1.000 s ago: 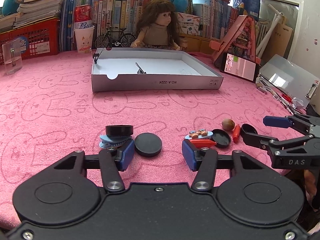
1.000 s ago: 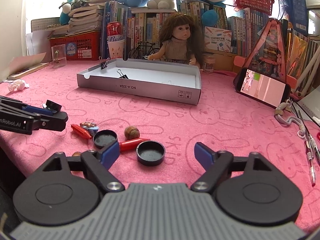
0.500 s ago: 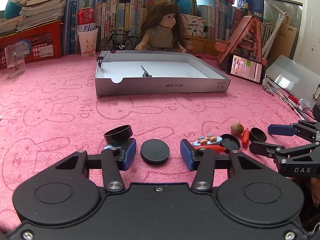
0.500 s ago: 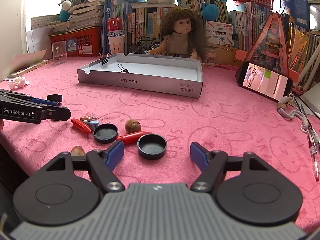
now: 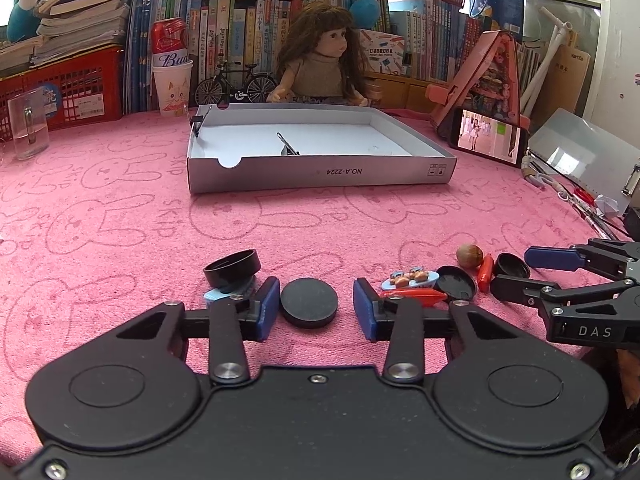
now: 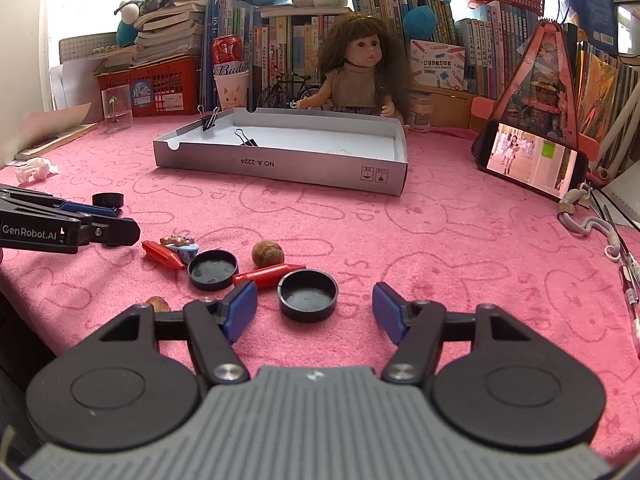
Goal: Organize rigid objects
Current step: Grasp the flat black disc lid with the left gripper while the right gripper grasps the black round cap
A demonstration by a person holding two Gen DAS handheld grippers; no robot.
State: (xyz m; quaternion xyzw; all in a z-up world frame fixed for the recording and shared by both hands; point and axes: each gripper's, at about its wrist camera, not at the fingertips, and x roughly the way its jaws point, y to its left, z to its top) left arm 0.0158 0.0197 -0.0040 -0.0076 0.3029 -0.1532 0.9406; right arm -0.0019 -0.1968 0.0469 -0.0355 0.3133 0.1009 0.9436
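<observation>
Caps and small toys lie scattered on the pink tabletop [image 5: 120, 208] on your side of the grey box [image 5: 320, 174], which is the landmark for everything here. Your left wrist view shows the left tool [image 5: 316, 308] with its jaws just closing around a flat black lid [image 5: 309, 306], well short of the box; narrow gaps remain on both sides, so it is not yet gripped. Only this view shows the upturned black cap [image 5: 232, 266] tilted on a blue piece just left of that lid.

Your right wrist view shows the right tool [image 6: 314, 306], its jaws also closing but standing clear of an open black cap [image 6: 308, 295] between them. This view alone gives you the two binder clips [image 6: 246, 138] clearly, one on the box's left wall and one inside; from the left view they read as thin dark shapes.

Between the tools, toward the box, sit a walnut-like nut [image 6: 267, 253], a red pepper toy [image 6: 266, 275] and another black cap [image 6: 213, 269]. A second nut [image 6: 157, 303] is half hidden behind the right tool's left finger. The figure on the blue piece [image 6: 182, 245] is too small to make out.
</observation>
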